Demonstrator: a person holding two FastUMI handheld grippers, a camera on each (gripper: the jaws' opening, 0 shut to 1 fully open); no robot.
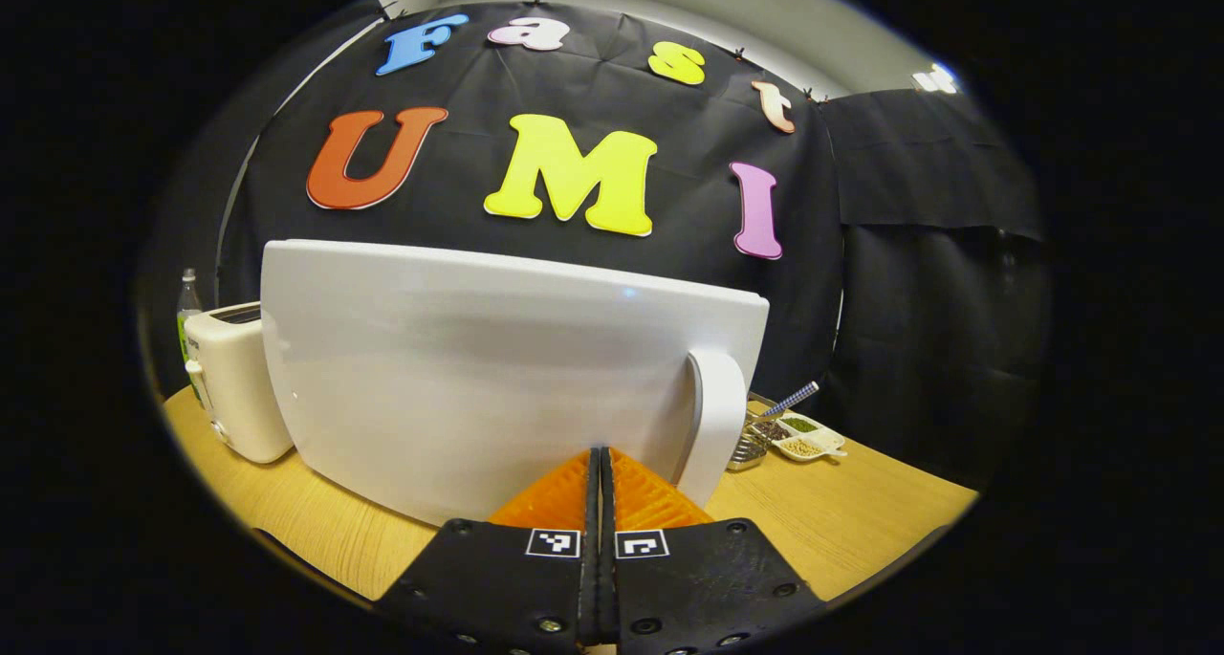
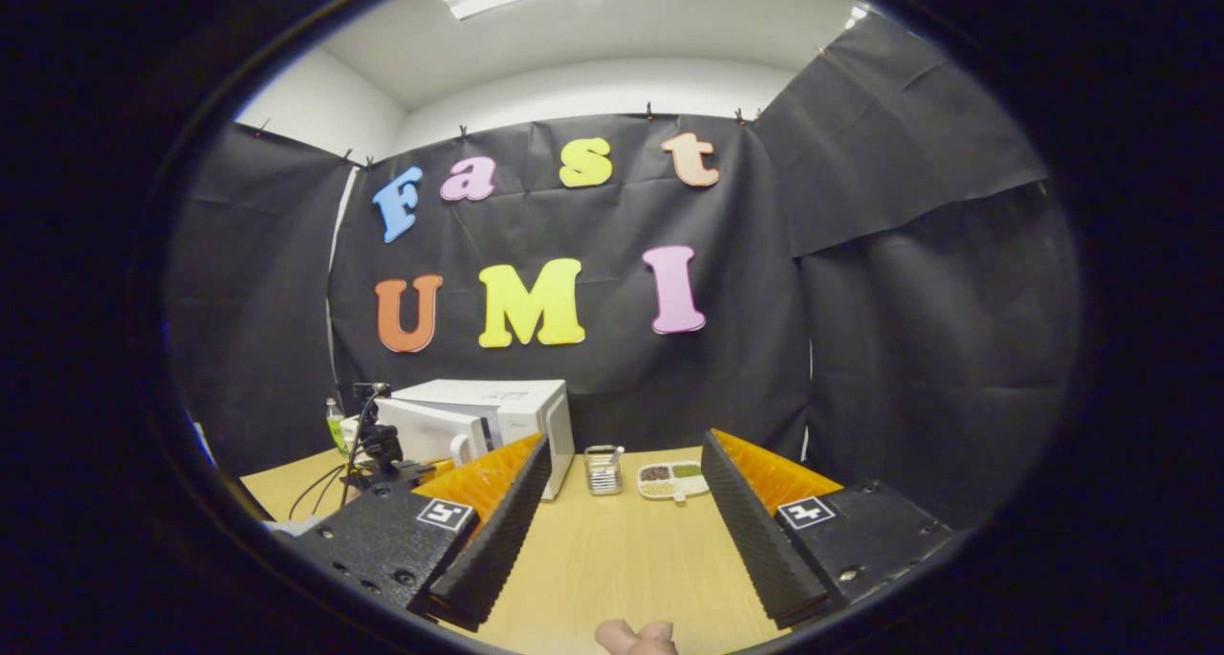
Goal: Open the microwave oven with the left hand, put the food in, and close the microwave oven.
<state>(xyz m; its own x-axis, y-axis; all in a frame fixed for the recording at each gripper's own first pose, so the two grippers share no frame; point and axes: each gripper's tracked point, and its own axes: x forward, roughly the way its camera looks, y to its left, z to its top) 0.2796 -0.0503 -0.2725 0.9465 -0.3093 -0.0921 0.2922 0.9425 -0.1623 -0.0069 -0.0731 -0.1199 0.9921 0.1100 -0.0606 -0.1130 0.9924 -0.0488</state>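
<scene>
Two views, taken in turn. Left gripper view: your left gripper [image 1: 600, 502] sits bottom centre, orange fingers pressed together w/ nothing between them, tips right up against the white microwave door [image 1: 497, 368]. Whether they touch it, can't tell. The door's curved handle [image 1: 715, 425] is just right of the tips, not between them. A cream toaster [image 1: 234, 382] stands beside the microwave on the wooden table [image 1: 861, 512], w/ a bottle [image 1: 187, 301] behind it; a divided dish of grains [image 1: 808, 437] and a small metal rack [image 1: 751, 445] lie farther back on the other side. Right gripper view: your right gripper [image 2: 622, 531] hangs low over the table, fingers spread wide, holding nothing. The microwave [image 2: 483, 421] is well ahead, door looking slightly ajar, though too small to be sure. Your left gripper shows as a dark shape in front of it. The metal rack and grain dish rest on the table beyond the fingers. A fingertip [image 2: 636, 636] pokes in at the bottom edge. Food to load isn't clearly identifiable, so I can't tell where it is. Risks, as a judgement: w/ closed tips off the handle, a pull may slip and leave the door shut; pushing on the panel could shove the whole oven back toward the toaster.
</scene>
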